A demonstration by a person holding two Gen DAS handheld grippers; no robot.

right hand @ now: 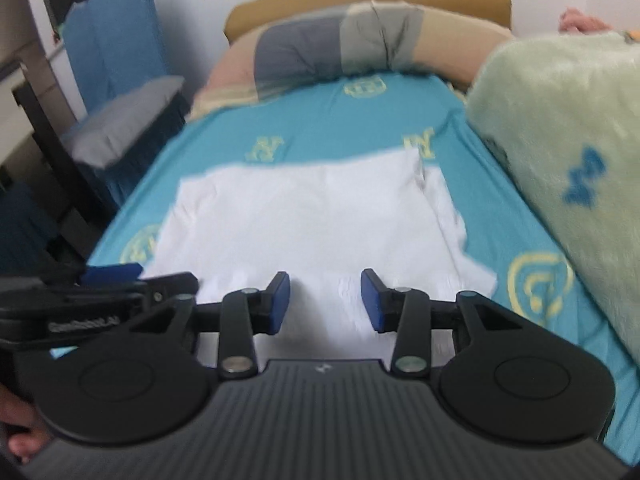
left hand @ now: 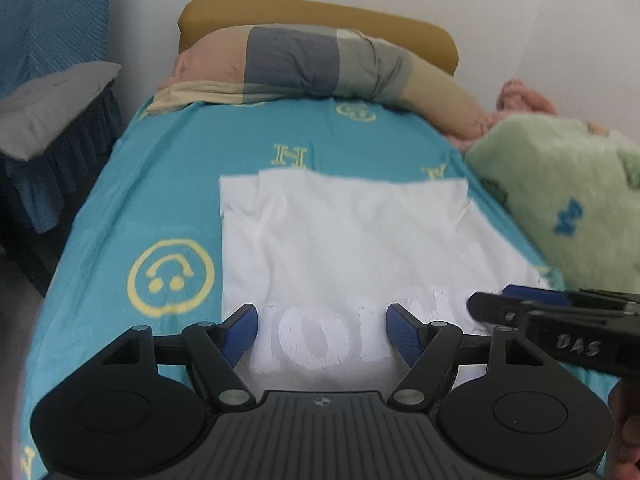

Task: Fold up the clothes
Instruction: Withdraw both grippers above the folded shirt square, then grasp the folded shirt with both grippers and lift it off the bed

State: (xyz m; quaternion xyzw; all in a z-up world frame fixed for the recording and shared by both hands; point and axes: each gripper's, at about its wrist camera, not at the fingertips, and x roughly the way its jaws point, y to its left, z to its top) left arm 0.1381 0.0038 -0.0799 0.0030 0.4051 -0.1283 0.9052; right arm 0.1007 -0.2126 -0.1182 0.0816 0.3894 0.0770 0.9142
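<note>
A white garment (left hand: 352,240) lies flat on the turquoise bed sheet (left hand: 168,184), partly folded into a rough rectangle, with raised white lettering near its near edge. It also shows in the right wrist view (right hand: 312,216). My left gripper (left hand: 322,332) is open and empty, over the garment's near edge. My right gripper (right hand: 325,300) is open and empty, also over the near edge. The right gripper shows at the right of the left wrist view (left hand: 560,316), and the left gripper shows at the left of the right wrist view (right hand: 112,284). They are side by side.
A striped pillow (left hand: 312,68) lies against the tan headboard (left hand: 320,12). A green fleece blanket (left hand: 560,188) is heaped along the bed's right side. A grey cushion (left hand: 48,108) sits on dark furniture left of the bed.
</note>
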